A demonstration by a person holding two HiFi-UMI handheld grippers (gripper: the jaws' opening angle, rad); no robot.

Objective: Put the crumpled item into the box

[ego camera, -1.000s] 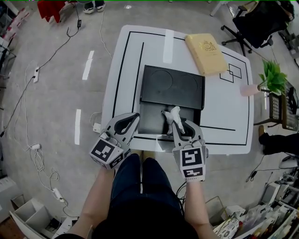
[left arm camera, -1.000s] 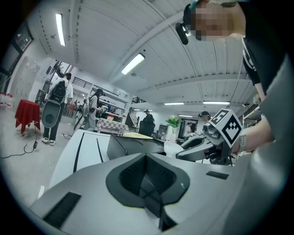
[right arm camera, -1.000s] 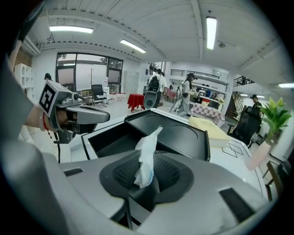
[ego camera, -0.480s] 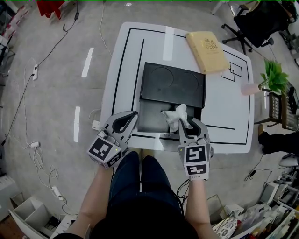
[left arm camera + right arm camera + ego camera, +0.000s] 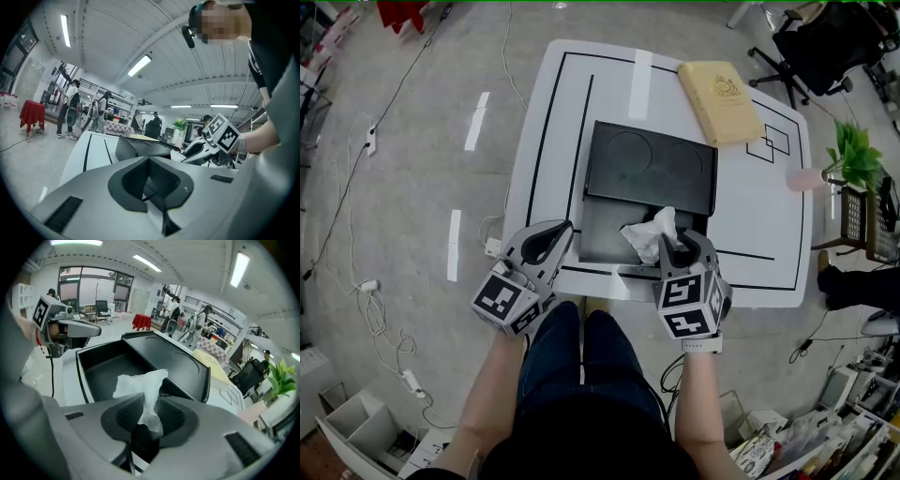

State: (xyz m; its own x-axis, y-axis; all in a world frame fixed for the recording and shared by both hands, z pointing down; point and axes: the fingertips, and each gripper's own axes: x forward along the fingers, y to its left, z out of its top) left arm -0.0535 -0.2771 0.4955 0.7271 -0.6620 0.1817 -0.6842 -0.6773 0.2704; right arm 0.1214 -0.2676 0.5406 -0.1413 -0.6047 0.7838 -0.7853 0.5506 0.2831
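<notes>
From the head view the tissue (image 5: 652, 234) shows only its upper part. Its lower end is hidden behind the right tool (image 5: 682, 246), whose jaws have just been opening with the tissue between them. In the right tool's own view the tissue's tail sinks into the dark gap deep between the jaws, out of sight. That tool also covers the near right corner of the box (image 5: 600, 230). The chair (image 5: 825, 42) and someone's leg (image 5: 862, 286) are cut off by the picture's edge. The people (image 5: 70, 108) beyond the tabletop (image 5: 77, 154) are too small to make out.
</notes>
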